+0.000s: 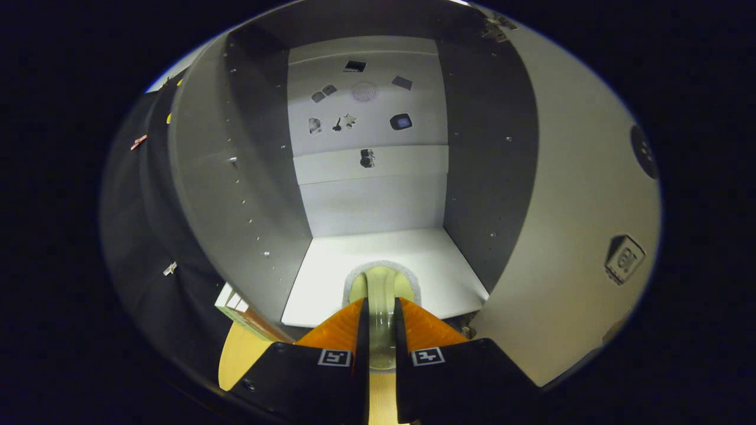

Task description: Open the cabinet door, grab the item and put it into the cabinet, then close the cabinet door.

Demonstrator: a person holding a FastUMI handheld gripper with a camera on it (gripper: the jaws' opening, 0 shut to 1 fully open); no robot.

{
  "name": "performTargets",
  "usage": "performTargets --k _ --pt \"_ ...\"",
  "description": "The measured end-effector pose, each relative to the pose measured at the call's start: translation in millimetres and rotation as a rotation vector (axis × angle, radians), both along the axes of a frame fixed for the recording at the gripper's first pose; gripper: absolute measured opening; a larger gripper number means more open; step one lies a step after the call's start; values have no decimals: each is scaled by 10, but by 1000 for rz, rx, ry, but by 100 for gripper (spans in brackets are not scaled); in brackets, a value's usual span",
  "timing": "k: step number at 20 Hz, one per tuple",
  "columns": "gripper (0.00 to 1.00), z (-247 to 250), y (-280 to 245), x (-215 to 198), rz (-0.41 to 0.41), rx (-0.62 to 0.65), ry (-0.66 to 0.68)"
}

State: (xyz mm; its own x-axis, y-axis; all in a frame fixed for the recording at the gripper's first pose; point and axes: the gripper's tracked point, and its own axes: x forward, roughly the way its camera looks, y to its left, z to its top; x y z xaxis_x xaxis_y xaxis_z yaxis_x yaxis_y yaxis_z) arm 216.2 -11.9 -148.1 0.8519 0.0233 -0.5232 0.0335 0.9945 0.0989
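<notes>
Here the tongs (378,319) pinch a clear cup (381,295) inside the cabinet (378,260).

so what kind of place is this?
Looks like a test booth, not a real home: a bare grey cabinet stands open on a wooden tabletop against black cloth. The hand-held gripper is shut on a clear glass item at the white shelf.

The cabinet (378,200) looks like matt, smooth laminated board — grey side walls, a white floor. Its open door (579,236) has the same dull finish. The gripper (381,330) has glossy orange plastic fingers (339,327) pressing a clear, shiny cup (382,295) — glass or plastic, unclear. Near left, a wooden table (236,360) looks smooth.
</notes>
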Motion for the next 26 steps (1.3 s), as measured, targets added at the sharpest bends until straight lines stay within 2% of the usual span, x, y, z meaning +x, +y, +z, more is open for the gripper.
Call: performTargets --k 4,8,15,17,18,20,24,26 --pt "22 -319 29 464 -11 12 66" --pt "22 -648 77 741 5 7 124" --pt "22 -954 96 984 11 -35 162" --pt "25 -977 82 989 13 -54 165" --pt "30 -1005 73 997 14 -60 163" --pt "56 -964 27 988 3 -77 152" --pt "100 -809 -37 977 -24 -102 88" --pt "100 -626 -61 943 -22 -133 15"
